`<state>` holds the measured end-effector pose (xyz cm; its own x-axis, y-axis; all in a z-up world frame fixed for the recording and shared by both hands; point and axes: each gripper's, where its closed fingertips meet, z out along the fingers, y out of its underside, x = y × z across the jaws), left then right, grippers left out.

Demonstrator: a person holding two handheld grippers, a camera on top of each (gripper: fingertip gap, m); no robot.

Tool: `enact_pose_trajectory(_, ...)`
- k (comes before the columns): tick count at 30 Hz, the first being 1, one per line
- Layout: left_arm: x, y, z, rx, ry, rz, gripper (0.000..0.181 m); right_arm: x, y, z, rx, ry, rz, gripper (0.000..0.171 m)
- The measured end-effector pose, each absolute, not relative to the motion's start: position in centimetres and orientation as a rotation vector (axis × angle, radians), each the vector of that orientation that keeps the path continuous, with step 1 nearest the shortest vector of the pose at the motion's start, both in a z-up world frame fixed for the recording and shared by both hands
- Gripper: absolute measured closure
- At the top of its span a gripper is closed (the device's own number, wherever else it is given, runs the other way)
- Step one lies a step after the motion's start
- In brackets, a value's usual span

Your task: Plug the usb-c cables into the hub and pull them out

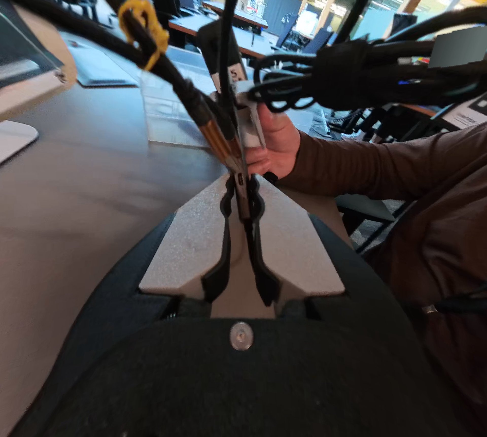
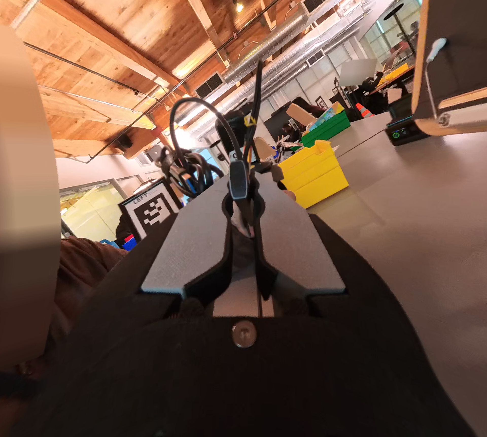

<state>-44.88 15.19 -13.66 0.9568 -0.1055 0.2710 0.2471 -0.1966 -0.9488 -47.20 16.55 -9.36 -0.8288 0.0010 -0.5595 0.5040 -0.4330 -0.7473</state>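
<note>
While the left tongs [image 1: 241,181] clamp the slim metal hub [image 1: 242,195] edge-on, cables [image 1: 184,86] fanning toward eleven and twelve o'clock, only the right wrist view shows the right tongs [image 2: 243,196] pinching a black USB-C plug [image 2: 238,179]. A hand [image 1: 274,144] shows at one o'clock beyond the hub. Grey worktop [image 2: 395,200], yellow bins [image 2: 313,176] and timber ceiling [image 2: 131,28] lie beyond.

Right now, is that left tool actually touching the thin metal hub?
Touching. The left wrist view shows the left tool with its fingers closed against both sides of the thin grey hub, no gap showing, with cables rising from it.
</note>
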Motion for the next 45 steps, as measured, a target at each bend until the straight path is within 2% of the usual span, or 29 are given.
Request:
enact_pose_trajectory(6,-46.7,13.7,-11.6,-1.628,-0.178,-0.295,0.174,-47.5,16.2,-10.0,0.761,1.459,-2.284,0.164)
enact_pose_trajectory(45,-47.3,13.1,-10.7,-1.576,-0.219,-0.293,0.174,-47.5,15.6,-10.9,0.767,1.376,-2.184,0.162)
